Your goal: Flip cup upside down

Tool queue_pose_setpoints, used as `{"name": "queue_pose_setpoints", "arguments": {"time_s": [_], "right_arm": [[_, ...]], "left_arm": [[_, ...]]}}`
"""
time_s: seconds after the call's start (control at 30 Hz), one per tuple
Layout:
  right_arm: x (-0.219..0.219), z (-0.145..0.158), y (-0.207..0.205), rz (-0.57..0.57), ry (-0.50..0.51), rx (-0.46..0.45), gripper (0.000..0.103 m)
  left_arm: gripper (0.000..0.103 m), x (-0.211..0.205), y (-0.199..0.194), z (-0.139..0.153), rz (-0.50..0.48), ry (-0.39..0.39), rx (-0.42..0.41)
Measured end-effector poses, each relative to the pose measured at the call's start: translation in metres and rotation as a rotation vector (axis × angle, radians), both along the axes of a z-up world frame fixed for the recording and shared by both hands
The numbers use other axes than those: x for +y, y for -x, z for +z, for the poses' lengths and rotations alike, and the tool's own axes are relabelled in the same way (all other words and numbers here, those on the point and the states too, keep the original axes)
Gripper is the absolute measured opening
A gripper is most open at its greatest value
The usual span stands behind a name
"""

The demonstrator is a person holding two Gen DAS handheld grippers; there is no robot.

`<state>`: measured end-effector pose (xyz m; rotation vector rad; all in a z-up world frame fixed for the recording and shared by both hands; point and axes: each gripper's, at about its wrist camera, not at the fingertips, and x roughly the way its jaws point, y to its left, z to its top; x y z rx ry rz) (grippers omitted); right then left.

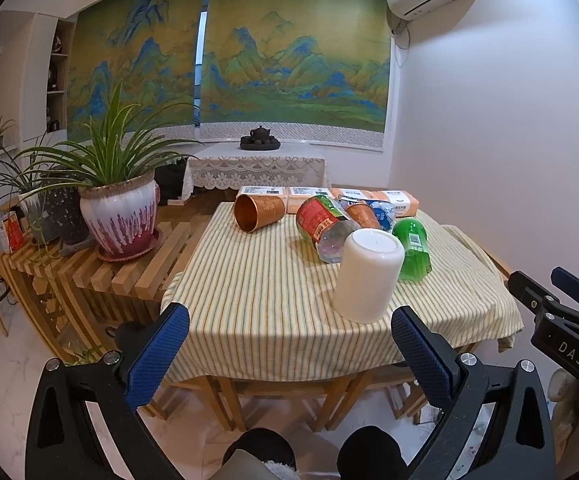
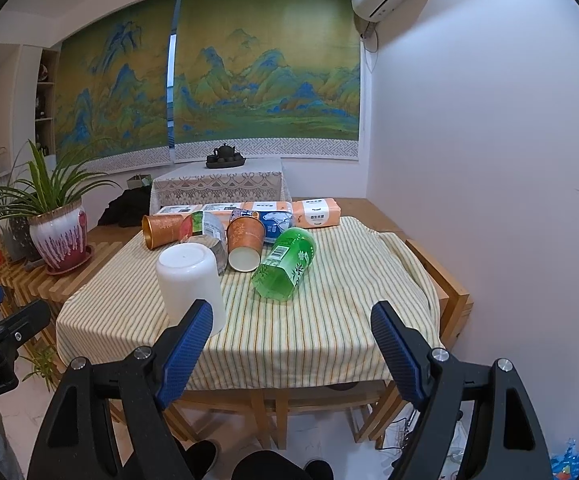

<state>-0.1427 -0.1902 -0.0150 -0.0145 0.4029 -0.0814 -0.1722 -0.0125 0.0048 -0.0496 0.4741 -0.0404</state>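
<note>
A white cup (image 1: 367, 276) stands upside down, base up, on the striped tablecloth (image 1: 265, 304) near the table's front edge; it also shows in the right wrist view (image 2: 190, 280). My left gripper (image 1: 289, 352) is open and empty, held before the table's front edge, with the cup just beyond its right finger. My right gripper (image 2: 291, 344) is open and empty, also off the front edge, with the cup behind its left finger (image 2: 187, 344). The right gripper's body shows at the right edge of the left wrist view (image 1: 561, 320).
Behind the cup lie a green bottle (image 2: 285, 264), a clear bottle with a red label (image 1: 323, 226), an orange paper cup (image 2: 244, 248) and a copper cup (image 1: 258, 212), all on their sides. Tissue packs (image 2: 317, 213) line the far edge. Potted plants (image 1: 119, 208) stand on a slatted bench at the left.
</note>
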Motion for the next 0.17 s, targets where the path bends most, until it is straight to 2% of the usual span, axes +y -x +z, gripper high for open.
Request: {"name": "queue_pose_setpoints", "arguments": {"time_s": [0.17], "right_arm": [[0.0,-0.0024,-0.0016,0.0,-0.001,0.009,0.078]], "left_arm": [[0.102,0.0001,-0.0011,-0.0011,0.005,0.004,0.004]]}}
